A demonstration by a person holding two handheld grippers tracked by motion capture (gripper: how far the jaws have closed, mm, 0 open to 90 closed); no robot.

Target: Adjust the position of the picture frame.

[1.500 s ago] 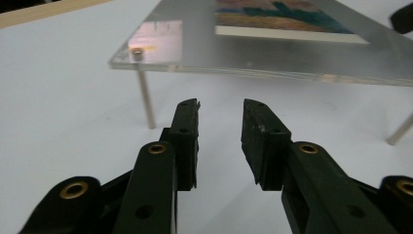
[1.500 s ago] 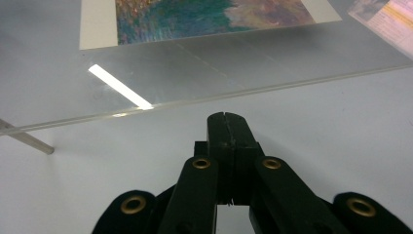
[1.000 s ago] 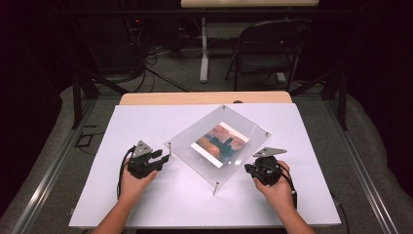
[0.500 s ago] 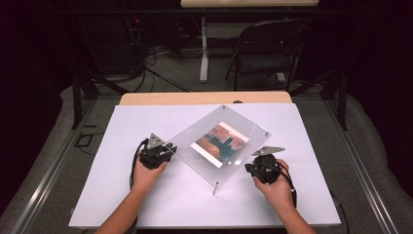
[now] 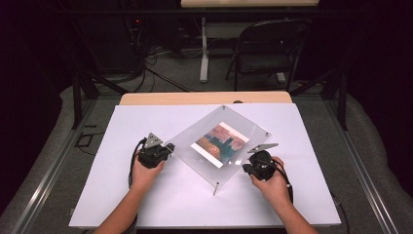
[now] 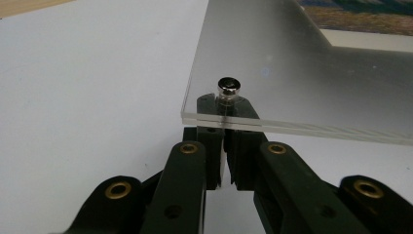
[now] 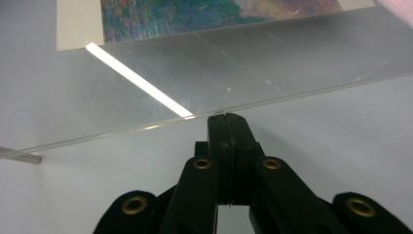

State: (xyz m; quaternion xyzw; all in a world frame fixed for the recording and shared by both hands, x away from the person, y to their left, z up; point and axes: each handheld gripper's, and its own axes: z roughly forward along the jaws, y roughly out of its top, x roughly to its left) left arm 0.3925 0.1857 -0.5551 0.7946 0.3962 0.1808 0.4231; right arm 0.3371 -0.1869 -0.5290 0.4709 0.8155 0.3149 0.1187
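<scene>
Now my left tongs (image 6: 223,114) have just been closing under the silver corner stud (image 6: 228,87) of the clear acrylic picture frame (image 5: 221,146) mid-worktop (image 5: 146,122); right tongs (image 7: 227,119) clenched empty beside its edge. Lifting one-sided, the stud could slip out.

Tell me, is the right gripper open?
No, the right gripper has its jaws pressed together, tips against the edge of the clear acrylic frame.

Recording lab, black curtains (image 5: 29,58), floor cables (image 5: 160,73), folding chair (image 5: 265,51)
</scene>
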